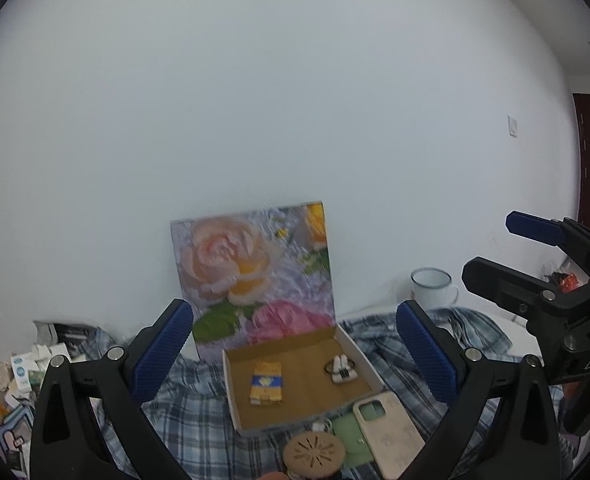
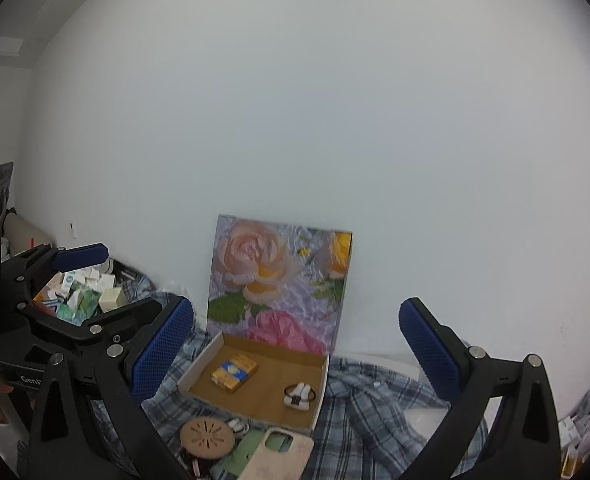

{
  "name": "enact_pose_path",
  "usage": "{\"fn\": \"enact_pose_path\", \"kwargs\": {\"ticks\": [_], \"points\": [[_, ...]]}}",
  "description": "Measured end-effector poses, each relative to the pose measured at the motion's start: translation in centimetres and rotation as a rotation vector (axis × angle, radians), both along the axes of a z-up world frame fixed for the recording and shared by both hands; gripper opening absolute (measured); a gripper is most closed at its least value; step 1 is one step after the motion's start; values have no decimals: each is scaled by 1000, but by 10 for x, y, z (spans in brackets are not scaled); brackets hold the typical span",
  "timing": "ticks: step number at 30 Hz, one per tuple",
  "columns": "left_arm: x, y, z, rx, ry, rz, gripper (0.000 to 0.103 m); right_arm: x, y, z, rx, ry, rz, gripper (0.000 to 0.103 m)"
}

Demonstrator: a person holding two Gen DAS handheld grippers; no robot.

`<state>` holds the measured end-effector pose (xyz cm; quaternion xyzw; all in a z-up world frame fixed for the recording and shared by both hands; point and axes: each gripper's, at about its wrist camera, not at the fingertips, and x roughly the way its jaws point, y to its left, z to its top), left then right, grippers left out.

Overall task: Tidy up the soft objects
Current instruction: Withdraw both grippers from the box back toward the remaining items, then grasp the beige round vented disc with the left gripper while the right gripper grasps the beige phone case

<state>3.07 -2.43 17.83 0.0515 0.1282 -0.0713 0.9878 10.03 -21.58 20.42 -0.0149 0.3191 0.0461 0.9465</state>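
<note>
Only the left claw's camera catches a white mug off to its right. Both claws gape wide and empty, the right claw too. Ahead between the fingers, a crumpled plaid shirt sprawls left-to-right under an open cardboard box.

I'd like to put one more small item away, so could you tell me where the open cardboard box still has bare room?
Inside the cardboard box, the brown floor is bare between the yellow-blue packet and the white bundle, and along the back wall below the floral lid. In front of the box it is crowded: round tan disc, phone cases on the plaid cloth.
</note>
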Motion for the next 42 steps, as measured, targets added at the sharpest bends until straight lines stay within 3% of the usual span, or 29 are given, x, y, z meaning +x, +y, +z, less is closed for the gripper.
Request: {"fn": "enact_pose_path", "kwargs": {"ticks": [22,28,37,42], "points": [[40,-16,-119,54,304,-47,103,-29,-10,-121,79,230,16,103],[54,-10,-145,25,382,-62,103,-28,-15,-148,90,280,0,103],[77,3,-185,-17,507,-59,103,-29,-32,-189,187,377,-53,103],[85,1,-206,-5,567,-101,103,-30,-31,-208,184,435,-62,103]]}}
